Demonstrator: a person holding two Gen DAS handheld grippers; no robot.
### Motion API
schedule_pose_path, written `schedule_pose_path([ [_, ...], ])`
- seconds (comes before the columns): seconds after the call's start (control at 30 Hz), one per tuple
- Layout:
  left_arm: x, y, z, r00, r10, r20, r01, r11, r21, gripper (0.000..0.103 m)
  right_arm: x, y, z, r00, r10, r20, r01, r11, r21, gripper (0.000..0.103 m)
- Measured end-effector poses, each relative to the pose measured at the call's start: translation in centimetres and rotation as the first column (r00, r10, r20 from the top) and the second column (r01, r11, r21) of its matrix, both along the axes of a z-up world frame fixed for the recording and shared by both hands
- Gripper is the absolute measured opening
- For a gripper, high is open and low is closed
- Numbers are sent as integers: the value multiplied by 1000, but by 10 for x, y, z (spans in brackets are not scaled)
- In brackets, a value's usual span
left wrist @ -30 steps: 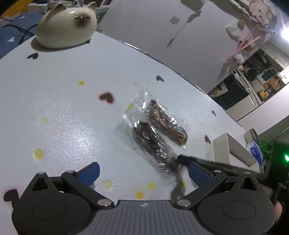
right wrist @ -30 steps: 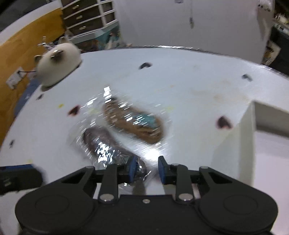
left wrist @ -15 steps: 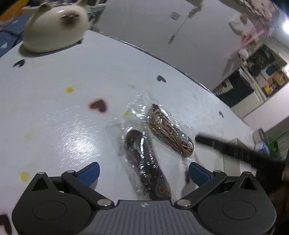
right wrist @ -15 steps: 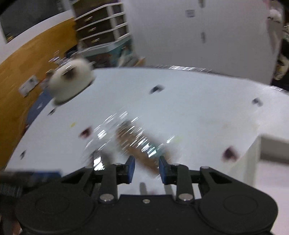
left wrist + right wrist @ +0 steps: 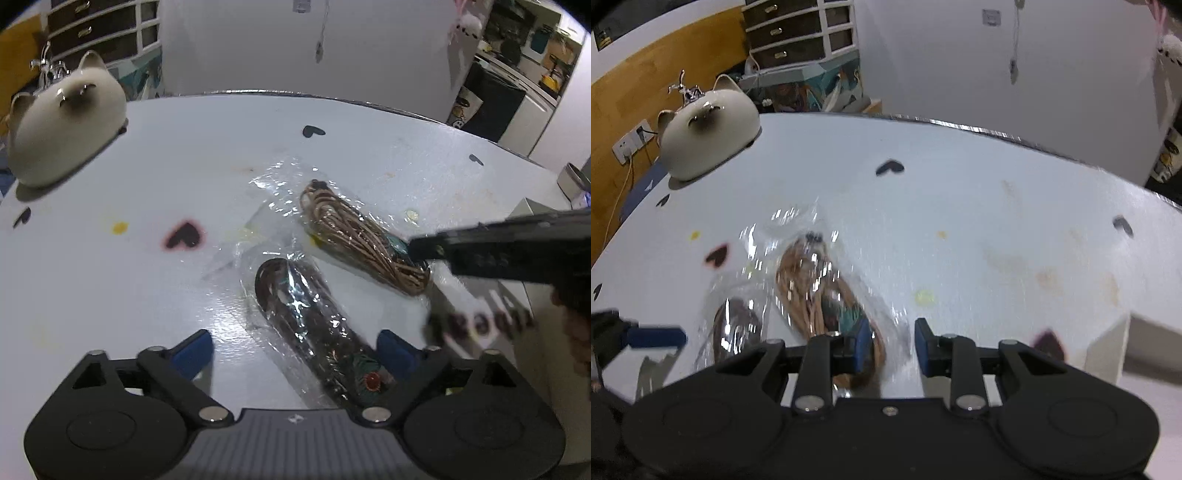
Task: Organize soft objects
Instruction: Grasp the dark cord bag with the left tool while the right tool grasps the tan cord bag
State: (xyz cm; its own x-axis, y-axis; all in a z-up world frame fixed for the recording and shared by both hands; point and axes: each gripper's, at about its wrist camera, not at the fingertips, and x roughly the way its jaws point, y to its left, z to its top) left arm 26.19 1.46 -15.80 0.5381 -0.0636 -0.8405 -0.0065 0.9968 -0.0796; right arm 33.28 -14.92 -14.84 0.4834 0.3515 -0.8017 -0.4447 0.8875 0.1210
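Closing left gripper straddling dark wrapped bundle, pads apart.

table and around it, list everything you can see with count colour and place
table: 1, white with heart and dot marks, fills both views
dark bundle: 1, dark brown, in clear wrap, between the left jaws
tan bundle: 1, tan cord, in clear wrap, beside the dark one
cat figure: 1, cream with dark face, far left of table
box: 1, white, right edge of table
drawers: 1 unit, dark fronts, behind table
left gripper: 1, black, blue pads, jaws closing around the dark bundle
right gripper: 1, black, blue pads, at the tan bundle's near end
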Motion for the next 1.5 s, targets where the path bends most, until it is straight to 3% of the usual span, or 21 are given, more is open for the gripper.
schedule_pose_path([
  [0.17,-7,9,4,1000,-20,20,20,1000,3,54,-25,-8,-2,999,-22,-30,22,1000,12,29],
  [0.23,-8,12,7,999,-33,16,33,999,-13,49,-35,-8,-2,999,-27,-37,28,1000,9,29],
  [0.77,-43,48,12,988,-140,-73,132,986,-98,46,-81,-18,3,995,-14,-102,13,1000,-8,30],
  [0.93,-41,51,12,995,-39,-87,26,989,-145,62,-77,-19,19,994,-94,-63,98,992,80,58],
  [1.0,-36,46,12,996,2,-87,-14,990,-143,66,-72,-12,21,994,-89,-59,94,991,95,62],
  [1.2,-28,33,12,995,54,-86,-61,995,-85,66,-65,17,8,998,11,-58,-12,1000,-18,75],
  [1.3,-29,30,12,996,33,-85,-38,998,-55,57,-66,25,-1,997,33,-64,-38,996,-83,74],
  [1.37,-32,31,13,996,28,-80,-33,998,-52,44,-70,28,-3,998,40,-53,-46,993,-104,73],
  [1.5,-36,36,13,997,13,-76,-21,995,-96,38,-75,29,-1,999,43,-34,-46,992,-113,52],
])
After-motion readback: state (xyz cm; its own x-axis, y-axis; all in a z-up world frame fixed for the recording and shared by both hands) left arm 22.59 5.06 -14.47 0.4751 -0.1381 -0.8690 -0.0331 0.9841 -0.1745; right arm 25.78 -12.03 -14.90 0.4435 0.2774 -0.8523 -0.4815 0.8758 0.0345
